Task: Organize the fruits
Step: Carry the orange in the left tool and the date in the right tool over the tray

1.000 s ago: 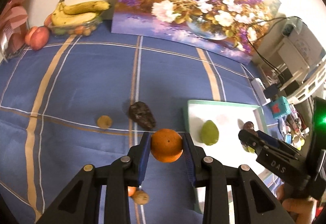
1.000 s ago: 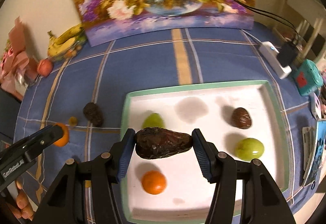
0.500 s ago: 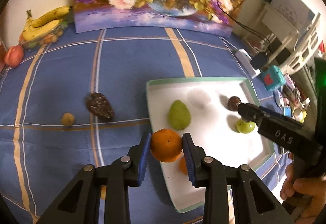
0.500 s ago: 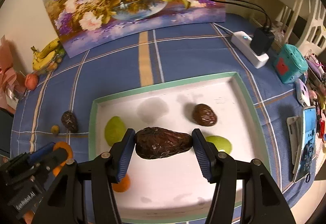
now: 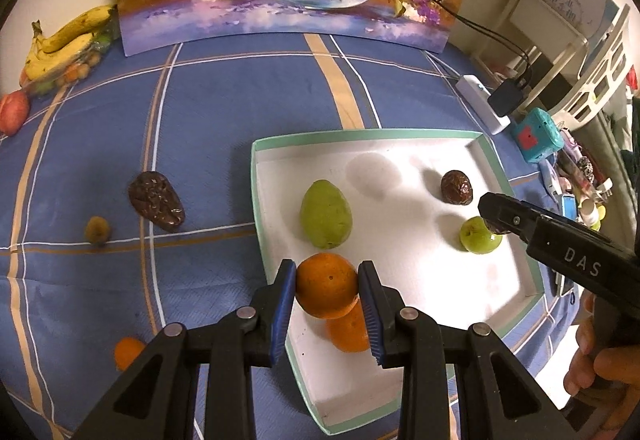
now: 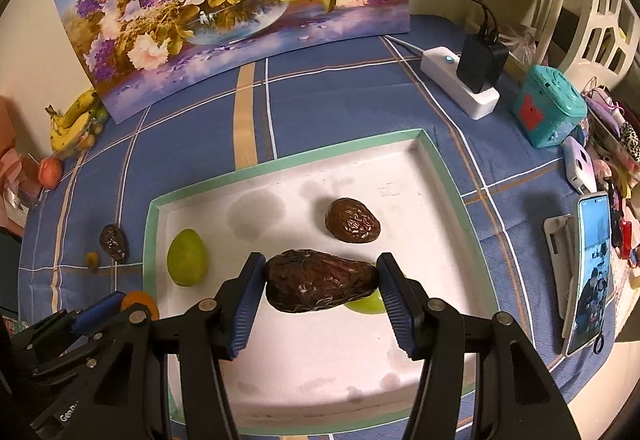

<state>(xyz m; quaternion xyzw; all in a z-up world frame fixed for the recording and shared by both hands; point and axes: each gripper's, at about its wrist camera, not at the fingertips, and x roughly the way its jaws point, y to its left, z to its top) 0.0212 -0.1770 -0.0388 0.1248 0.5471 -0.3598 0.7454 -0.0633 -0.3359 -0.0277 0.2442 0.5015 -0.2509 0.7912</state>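
Presently we note both tools loaded above the white tray [image 6: 448,176]: the left gripper [image 5: 327,294] pinches an orange [image 5: 326,286] over the tray's near-left corner, directly above a second orange [image 5: 348,332] already lying there, while the right gripper [image 6: 321,282] clamps a long dark wrinkled fruit [image 6: 320,280] endwise, above a green fruit [image 6: 366,305]. We judge the sound practice is to lower each beside its like, on bare tray floor, not on top, and spread the pads only once the fruit rests, lest it roll.
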